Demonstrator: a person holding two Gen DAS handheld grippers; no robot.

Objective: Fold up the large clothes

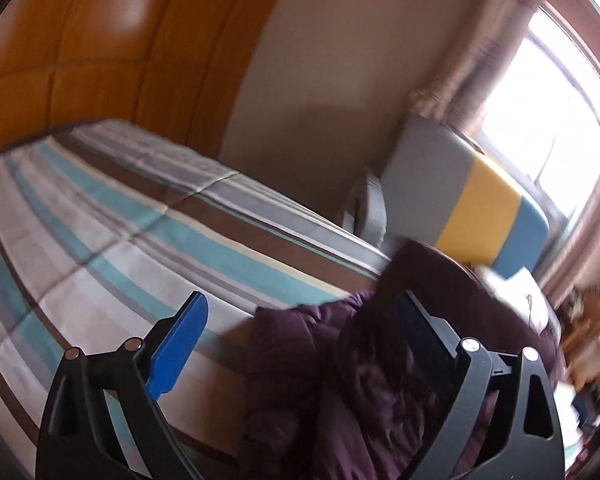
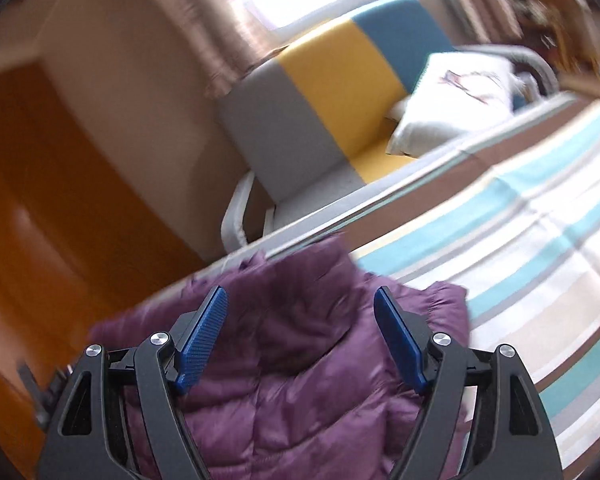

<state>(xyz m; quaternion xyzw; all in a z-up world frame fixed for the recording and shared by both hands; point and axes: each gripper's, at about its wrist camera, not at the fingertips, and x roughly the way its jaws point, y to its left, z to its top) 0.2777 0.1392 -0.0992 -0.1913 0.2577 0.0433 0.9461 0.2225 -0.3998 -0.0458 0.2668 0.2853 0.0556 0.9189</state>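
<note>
Right now my left gripper (image 1: 302, 322) and right gripper (image 2: 300, 318) both have their fingers spread, pinching nothing, above the quilted purple puffer jacket (image 2: 300, 360) lying on the striped bed (image 1: 100, 216); beyond stands a grey-yellow-blue sofa (image 2: 340, 80).

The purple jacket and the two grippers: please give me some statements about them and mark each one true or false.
1. The purple jacket lies on the striped bedspread. True.
2. The right gripper is clamped shut on the jacket. False: its jaws stand open, pads apart.
3. The left gripper has its jaws wide open. True.
4. The chair beside the bed is all red. False: it is grey, yellow and blue.
</note>
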